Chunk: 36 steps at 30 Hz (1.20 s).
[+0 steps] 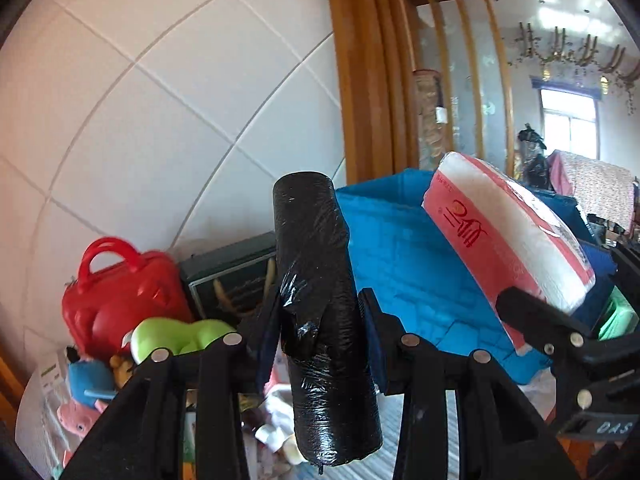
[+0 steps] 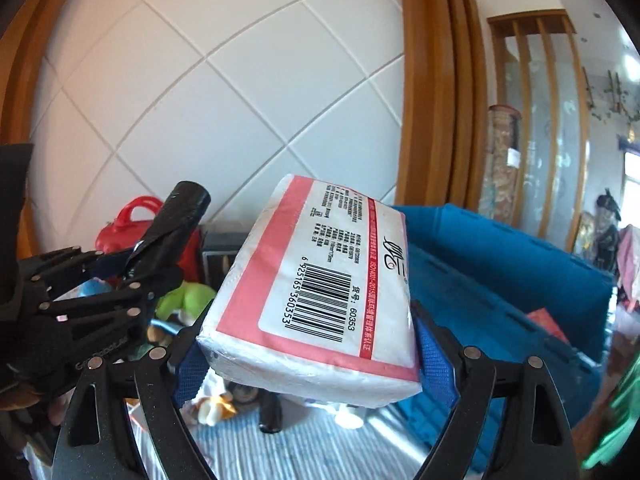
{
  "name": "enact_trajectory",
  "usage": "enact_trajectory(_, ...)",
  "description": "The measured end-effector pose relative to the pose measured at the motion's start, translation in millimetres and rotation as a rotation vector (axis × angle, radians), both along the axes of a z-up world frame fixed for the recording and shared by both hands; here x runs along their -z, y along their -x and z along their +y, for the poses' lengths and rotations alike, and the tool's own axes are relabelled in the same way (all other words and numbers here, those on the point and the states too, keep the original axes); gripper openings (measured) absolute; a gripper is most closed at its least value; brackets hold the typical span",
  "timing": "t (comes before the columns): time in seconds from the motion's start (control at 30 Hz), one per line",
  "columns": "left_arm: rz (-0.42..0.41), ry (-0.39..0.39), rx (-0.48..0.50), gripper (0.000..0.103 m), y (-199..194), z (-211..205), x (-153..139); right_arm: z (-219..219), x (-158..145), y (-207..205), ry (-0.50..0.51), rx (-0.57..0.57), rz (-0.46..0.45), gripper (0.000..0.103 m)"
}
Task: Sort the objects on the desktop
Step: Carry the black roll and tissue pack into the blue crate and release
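Standing behind: blue fabric bin (image 2: 500, 280), a red item inside. Left gripper (image 1: 320, 332) clamps black bag roll (image 1: 320, 288); right gripper (image 2: 316, 360) clamps pink-white tissue pack (image 2: 320, 292).

The black cylindrical roll of plastic film (image 1: 324, 312) looked glossy and crinkled. The pink-and-white tissue pack (image 2: 320, 292) wore smooth, shiny clear wrap. The blue fabric bin (image 2: 500, 264), far right, seemed matt, quilted cloth. The red handbag-shaped case (image 1: 116, 296), far left, was glossy hard plastic. The black tongs (image 1: 320, 336) looked matt plastic with metal rivets.
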State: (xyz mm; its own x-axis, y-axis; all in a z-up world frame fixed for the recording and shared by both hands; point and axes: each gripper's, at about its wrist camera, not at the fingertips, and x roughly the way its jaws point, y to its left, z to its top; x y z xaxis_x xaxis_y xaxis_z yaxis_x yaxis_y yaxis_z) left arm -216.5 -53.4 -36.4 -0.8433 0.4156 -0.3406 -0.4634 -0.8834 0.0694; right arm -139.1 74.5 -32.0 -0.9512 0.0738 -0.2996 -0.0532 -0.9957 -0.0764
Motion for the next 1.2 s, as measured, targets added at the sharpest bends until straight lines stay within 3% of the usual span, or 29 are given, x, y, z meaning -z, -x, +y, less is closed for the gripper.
enact_trajectory(0.17, 0.055, -0.008, 0.115, 0.037, -1, 72, -35, 60, -31, -24, 0.005, 0.120, 0.080, 0.089)
enact_trajectory(0.37, 0.069, -0.044, 0.196, 0.037, 18, 162, -66, 142, -57, -20, -0.012, 0.217, 0.102, 0.089)
enact_trajectory(0.73, 0.068, 0.013, 0.148, 0.038, 55, 280, -82, 252, -63, 13, 0.017, 0.259, 0.096, 0.090)
enact_trajectory(0.77, 0.059, 0.034, 0.134, 0.040, 64, 289, -84, 259, -64, 19, 0.020, 0.262, 0.098, 0.091)
enact_trajectory(0.83, 0.061, 0.091, 0.078, 0.062, 83, 308, -91, 276, -70, 37, 0.016, 0.273, 0.095, 0.097)
enact_trajectory(0.87, 0.069, 0.110, 0.050, 0.087, 91, 315, -94, 282, -73, 48, 0.007, 0.283, 0.083, 0.099)
enact_trajectory(0.9, 0.087, 0.116, 0.026, 0.098, 97, 319, -98, 288, -77, 55, 0.008, 0.294, 0.085, 0.100)
enact_trajectory(1.2, 0.132, 0.108, -0.073, 0.099, 103, 307, -107, 315, -77, 45, 0.111, 0.290, 0.136, 0.103)
